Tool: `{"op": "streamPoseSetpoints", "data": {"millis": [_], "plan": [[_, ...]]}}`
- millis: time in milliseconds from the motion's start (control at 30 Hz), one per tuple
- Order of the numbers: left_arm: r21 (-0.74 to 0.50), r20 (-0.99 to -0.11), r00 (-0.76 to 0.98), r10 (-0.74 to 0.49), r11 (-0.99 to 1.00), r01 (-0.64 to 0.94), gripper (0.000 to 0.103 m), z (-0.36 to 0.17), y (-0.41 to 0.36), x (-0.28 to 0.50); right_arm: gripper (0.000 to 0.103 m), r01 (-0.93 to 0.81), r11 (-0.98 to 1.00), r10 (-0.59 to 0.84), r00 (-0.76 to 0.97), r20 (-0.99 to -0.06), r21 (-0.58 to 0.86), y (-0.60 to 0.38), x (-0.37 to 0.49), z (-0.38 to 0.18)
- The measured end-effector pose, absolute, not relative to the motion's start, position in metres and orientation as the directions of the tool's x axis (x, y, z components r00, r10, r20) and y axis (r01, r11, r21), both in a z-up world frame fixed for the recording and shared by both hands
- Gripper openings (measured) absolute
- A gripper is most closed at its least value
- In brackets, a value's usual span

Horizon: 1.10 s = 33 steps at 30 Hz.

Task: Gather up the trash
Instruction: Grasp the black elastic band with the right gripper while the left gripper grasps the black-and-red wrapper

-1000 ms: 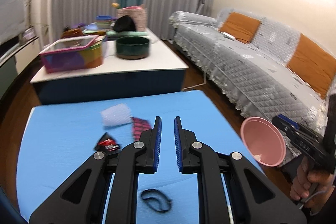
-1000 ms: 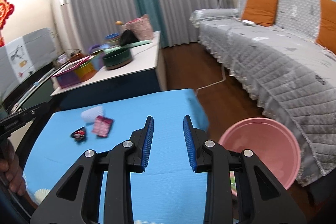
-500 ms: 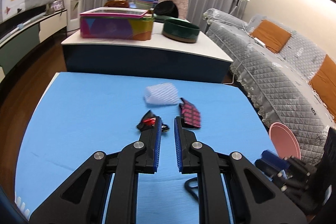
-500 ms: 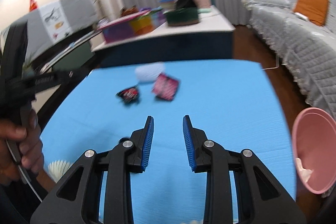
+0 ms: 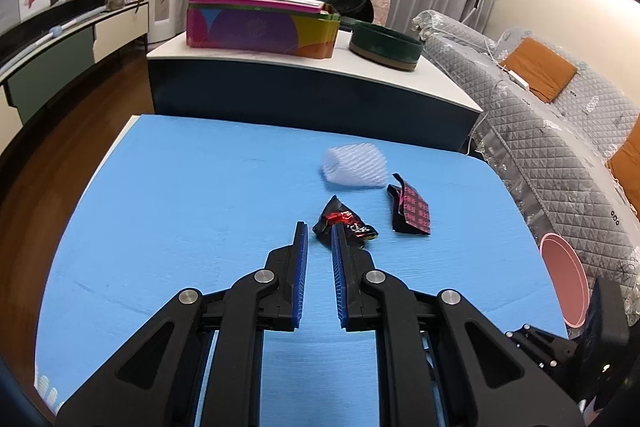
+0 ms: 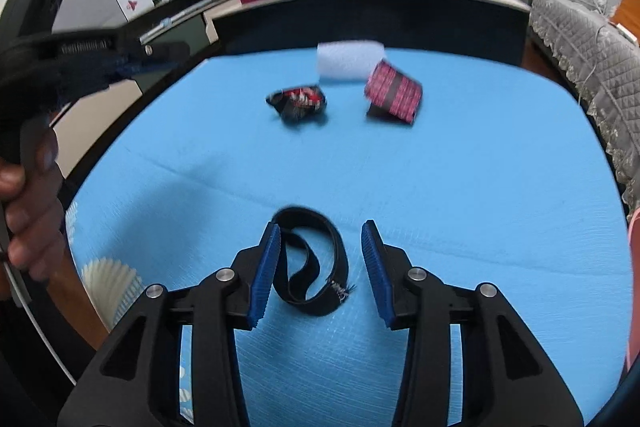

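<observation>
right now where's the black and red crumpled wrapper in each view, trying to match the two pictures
Left wrist: the black and red wrapper lies just past the left gripper fingertips, centre frame, partly behind the right-hand fingertip.
Right wrist: the wrapper sits upper centre-left, far beyond the right gripper.
Shared landmark: the pink patterned packet, lying to its right in both views.

Left gripper (image 5: 319, 227): fingers level, pointing forward and slightly down; jaws parted by a narrow gap, nothing between the blue pads (image 5: 301, 279).
Right gripper (image 6: 320, 227): jaws spread wide, tips angled down, nothing clamped.
Left hand (image 6: 26, 211): wrapped around its gripper's handle, at the right gripper's far left.
</observation>
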State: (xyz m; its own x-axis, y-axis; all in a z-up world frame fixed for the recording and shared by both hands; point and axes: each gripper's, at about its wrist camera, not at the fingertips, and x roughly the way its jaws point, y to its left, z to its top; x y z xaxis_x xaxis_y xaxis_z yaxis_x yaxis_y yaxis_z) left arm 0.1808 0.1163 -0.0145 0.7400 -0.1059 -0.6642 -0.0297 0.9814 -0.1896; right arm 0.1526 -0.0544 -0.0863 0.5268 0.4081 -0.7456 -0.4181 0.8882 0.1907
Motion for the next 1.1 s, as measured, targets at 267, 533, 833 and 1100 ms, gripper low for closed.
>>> {"op": "streamPoseSetpoints", "data": {"millis": [267, 533, 833, 1100], "plan": [[-0.178, -0.686, 0.719, -0.112, 0.984, -0.016, 0.013, -0.029, 0.104, 0.199, 0.005, -0.422, 0.889, 0.398, 0.519, -0.756, 0.178, -0.057, 0.157, -0.092], [-0.151, -0.716, 0.693, -0.08, 0.988, -0.042, 0.017, -0.047, 0.094, 0.223, 0.005, -0.328, 0.926, 0.35, 0.56, -0.751, 0.186, -0.087, 0.172, -0.087], [-0.149, -0.766, 0.642, -0.046, 0.983, -0.108, 0.032, -0.075, 0.099, 0.254, 0.005, -0.273, 0.938, 0.335, 0.561, -0.757, 0.213, -0.107, 0.19, -0.091], [-0.136, -0.79, 0.612, -0.047, 0.986, -0.099, 0.032, -0.089, 0.095, 0.266, 0.005, -0.272, 0.937, 0.338, 0.558, -0.758, 0.218, -0.11, 0.195, -0.095]]}}
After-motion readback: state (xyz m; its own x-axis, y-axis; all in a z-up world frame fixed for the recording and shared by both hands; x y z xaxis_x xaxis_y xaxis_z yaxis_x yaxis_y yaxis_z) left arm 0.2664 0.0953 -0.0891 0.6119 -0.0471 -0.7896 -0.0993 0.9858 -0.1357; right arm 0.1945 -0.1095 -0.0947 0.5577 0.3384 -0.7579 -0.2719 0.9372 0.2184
